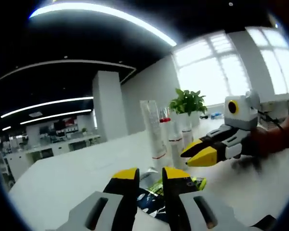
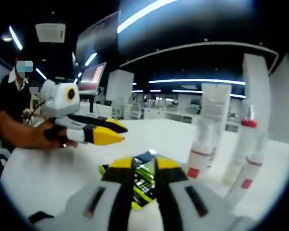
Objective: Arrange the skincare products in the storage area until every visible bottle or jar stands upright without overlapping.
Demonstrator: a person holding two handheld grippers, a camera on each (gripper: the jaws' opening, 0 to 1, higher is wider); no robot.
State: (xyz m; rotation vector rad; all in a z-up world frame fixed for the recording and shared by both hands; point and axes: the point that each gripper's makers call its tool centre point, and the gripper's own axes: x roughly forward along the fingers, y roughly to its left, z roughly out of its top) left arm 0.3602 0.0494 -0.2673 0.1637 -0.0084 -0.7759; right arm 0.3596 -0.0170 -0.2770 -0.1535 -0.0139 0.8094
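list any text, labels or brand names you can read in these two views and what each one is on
None can be read.
Green and dark packet lying on the table: it carries print, too blurred to read.
Clear tube with a red band: red patch near the base, no legible text.
Slim bottle with a red cap: red mark, unreadable.
Tubes in the left gripper view: markings too small.

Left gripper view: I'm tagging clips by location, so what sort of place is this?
Probably an open-plan office or lab: rows of desks, ceiling light strips, a potted plant by large windows.
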